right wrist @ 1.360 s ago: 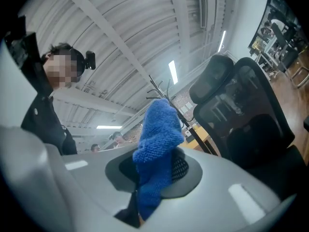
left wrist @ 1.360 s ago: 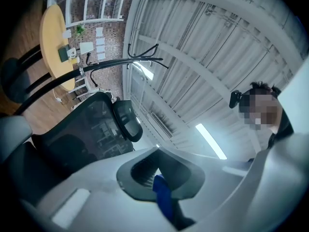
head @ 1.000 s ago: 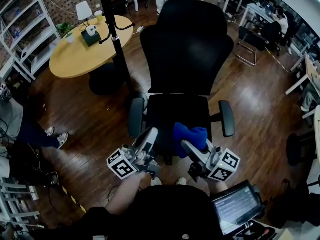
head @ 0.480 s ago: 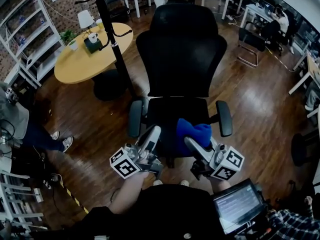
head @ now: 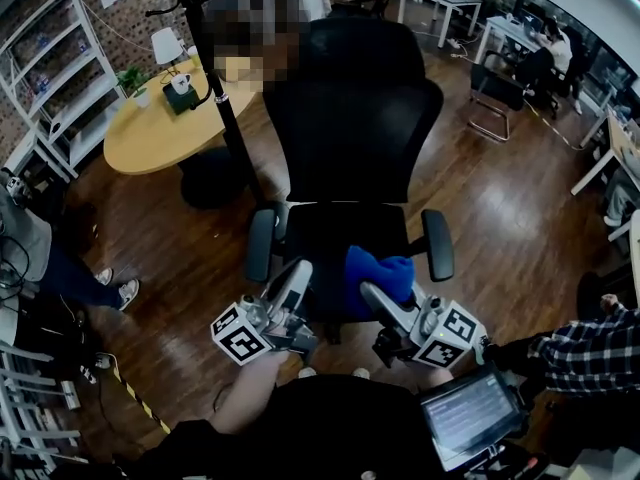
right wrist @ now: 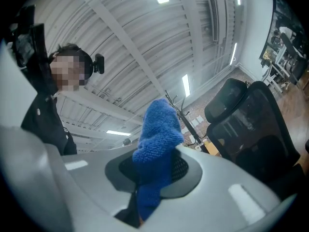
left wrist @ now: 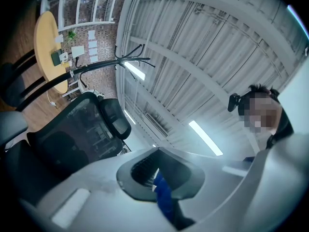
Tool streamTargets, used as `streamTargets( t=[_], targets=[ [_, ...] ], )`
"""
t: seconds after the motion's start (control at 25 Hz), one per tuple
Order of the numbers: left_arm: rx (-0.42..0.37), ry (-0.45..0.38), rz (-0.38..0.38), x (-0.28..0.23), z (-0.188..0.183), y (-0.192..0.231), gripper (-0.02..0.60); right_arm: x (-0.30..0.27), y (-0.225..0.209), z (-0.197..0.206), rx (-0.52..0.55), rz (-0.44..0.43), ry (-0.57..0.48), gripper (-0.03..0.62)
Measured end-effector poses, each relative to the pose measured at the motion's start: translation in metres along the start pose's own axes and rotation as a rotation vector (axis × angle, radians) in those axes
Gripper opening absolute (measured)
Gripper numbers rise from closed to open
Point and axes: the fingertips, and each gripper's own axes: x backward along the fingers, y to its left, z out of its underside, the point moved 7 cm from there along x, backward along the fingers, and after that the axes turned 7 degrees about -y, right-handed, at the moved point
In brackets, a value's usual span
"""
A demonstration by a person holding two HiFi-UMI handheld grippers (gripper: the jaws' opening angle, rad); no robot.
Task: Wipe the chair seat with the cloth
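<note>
A black office chair stands in front of me; its seat [head: 335, 230] lies between two armrests, and its backrest shows in the left gripper view [left wrist: 72, 139] and the right gripper view [right wrist: 251, 124]. My right gripper [head: 372, 290] is shut on a bunched blue cloth [head: 381, 272] over the seat's front right. In the right gripper view the cloth [right wrist: 157, 149] sticks up from the closed jaws of the right gripper [right wrist: 157, 178]. My left gripper [head: 298, 273] hovers at the seat's front left, jaws together. The left gripper [left wrist: 161, 187] shows a thin blue sliver in its seam; what it is I cannot tell.
A coat stand [head: 215, 68] and a round wooden table [head: 165, 118] stand at the back left. White shelves [head: 40, 78] line the left wall. A laptop [head: 472, 413] sits at my lower right. A plaid sleeve [head: 580, 353] reaches in from the right.
The view has shifted slightly, and a plaid-sleeved arm has come in at the right. Both grippers stay at the seat's front edge, the cloth still in the right one.
</note>
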Motion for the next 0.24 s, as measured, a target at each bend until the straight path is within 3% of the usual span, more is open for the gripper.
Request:
streamTargets(
  t=[0.24],
  targets=[
    [0.003, 0.006, 0.004, -0.0017, 0.0036, -0.0036, -0.008, 0.0061, 0.0030, -0.0038, 0.003, 0.009, -0.006, 0.064]
  ],
)
